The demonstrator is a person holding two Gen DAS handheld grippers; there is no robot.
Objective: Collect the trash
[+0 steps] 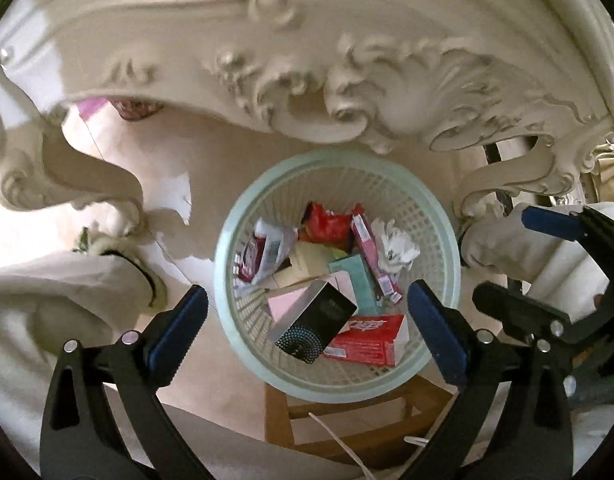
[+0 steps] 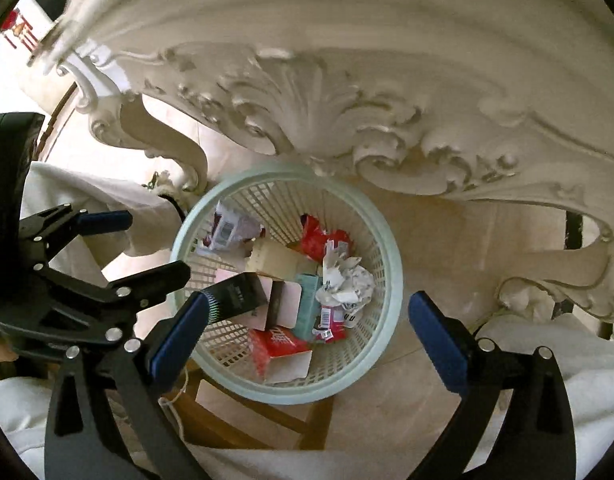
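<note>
Blurring black box (image 1: 315, 326) in basket (image 1: 227, 240), bottom trash buried

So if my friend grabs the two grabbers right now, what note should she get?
Left gripper: jaws wide open, nothing in them, above the basket.
Right gripper: jaws wide open, empty too.
Trash: the black box, red packet and crumpled paper are in the pale green basket, which sits on a wooden stool by the carved white table.
Done: that trash is binned.
Left: these views show no loose trash; look around.
</note>
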